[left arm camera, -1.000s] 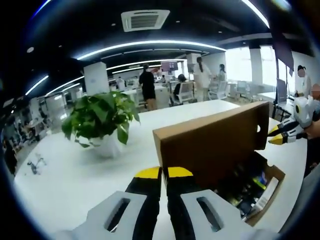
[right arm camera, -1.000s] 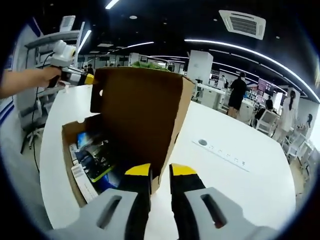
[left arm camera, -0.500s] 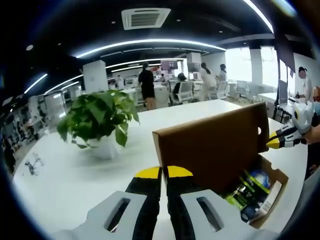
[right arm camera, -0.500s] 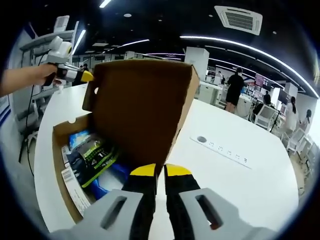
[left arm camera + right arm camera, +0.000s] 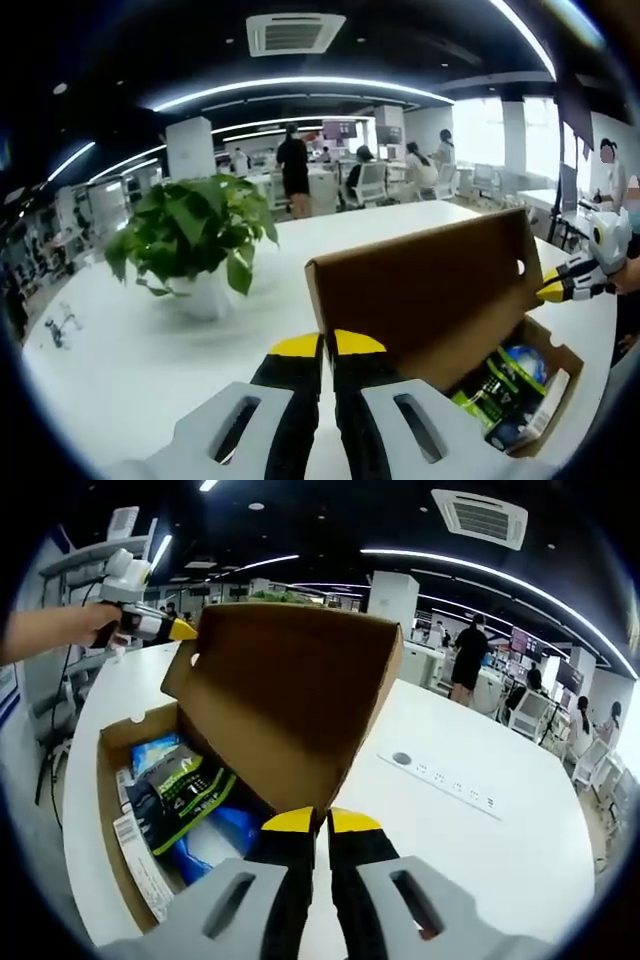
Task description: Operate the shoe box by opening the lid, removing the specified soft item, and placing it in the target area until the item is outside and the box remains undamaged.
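Both my grippers, left [image 5: 328, 343] and right [image 5: 320, 820], pinch the raised brown cardboard lid [image 5: 285, 705]. Black-green soft packet [image 5: 180, 785] lies inside the brown cardboard shoe box [image 5: 110, 830], left of right tips.

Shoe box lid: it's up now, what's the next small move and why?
Probably tip the lid a little further back. It stands about upright over the box, both grippers at its corners, and it overhangs the packets inside.

A white table [image 5: 150, 350] carries an open shoe box [image 5: 120, 750] and a potted plant [image 5: 195, 245].
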{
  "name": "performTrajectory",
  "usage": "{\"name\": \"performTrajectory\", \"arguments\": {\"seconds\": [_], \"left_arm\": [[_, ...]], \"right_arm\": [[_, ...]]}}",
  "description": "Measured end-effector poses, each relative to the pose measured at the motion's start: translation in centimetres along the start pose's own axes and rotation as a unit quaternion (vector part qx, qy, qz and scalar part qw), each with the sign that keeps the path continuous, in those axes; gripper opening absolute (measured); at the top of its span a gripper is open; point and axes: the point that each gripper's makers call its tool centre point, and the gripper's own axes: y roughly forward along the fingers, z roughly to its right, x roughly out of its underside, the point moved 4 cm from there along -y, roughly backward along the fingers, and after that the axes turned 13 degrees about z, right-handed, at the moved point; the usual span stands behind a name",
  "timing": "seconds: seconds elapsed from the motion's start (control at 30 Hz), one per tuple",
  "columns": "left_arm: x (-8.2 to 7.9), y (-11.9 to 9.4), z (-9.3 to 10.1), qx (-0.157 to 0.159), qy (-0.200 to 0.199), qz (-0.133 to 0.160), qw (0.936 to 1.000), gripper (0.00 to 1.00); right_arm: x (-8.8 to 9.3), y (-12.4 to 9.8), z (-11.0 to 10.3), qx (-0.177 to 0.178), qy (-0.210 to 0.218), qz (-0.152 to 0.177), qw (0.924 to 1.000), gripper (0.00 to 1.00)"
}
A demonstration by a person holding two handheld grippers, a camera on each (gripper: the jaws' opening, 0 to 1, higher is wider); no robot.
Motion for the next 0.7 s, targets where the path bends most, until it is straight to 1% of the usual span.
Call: {"name": "performTrajectory", "arguments": {"seconds": [0.1, 0.2, 0.33, 0.4, 0.43, 0.5, 0.7], "left_arm": [[0.2, 0.3, -0.1, 0.000, 0.001, -0.001, 1.0000, 0.00], [0.6, 0.5, -0.3, 0.001, -0.006, -0.004, 1.0000, 0.00], [1.3, 0.2, 0.1, 0.001, -0.005, -0.011, 0.9999, 0.00], [1.8, 0.0, 0.3, 0.001, -0.008, -0.017, 0.9998, 0.00], [2.3, -0.2, 0.4, 0.002, -0.010, -0.023, 0.9997, 0.00], [3.0, -0.4, 0.5, 0.002, -0.014, -0.027, 0.9995, 0.00], [4.3, -1.2, 0.9, 0.000, -0.027, -0.038, 0.9989, 0.00]], "right_arm": [[0.0, 0.1, 0.0, -0.001, -0.007, 0.000, 1.0000, 0.02], [0.0, 0.3, 0.1, -0.002, -0.014, -0.002, 0.9999, 0.02], [0.0, 0.4, 0.2, -0.003, -0.019, -0.004, 0.9998, 0.02], [0.0, 0.4, 0.2, -0.002, -0.019, -0.004, 0.9998, 0.02], [0.0, 0.5, 0.2, -0.002, -0.019, -0.005, 0.9998, 0.02], [0.0, 0.5, 0.3, -0.001, -0.019, -0.005, 0.9998, 0.02], [0.0, 0.8, 0.4, -0.002, -0.025, -0.009, 0.9996, 0.02]]}}
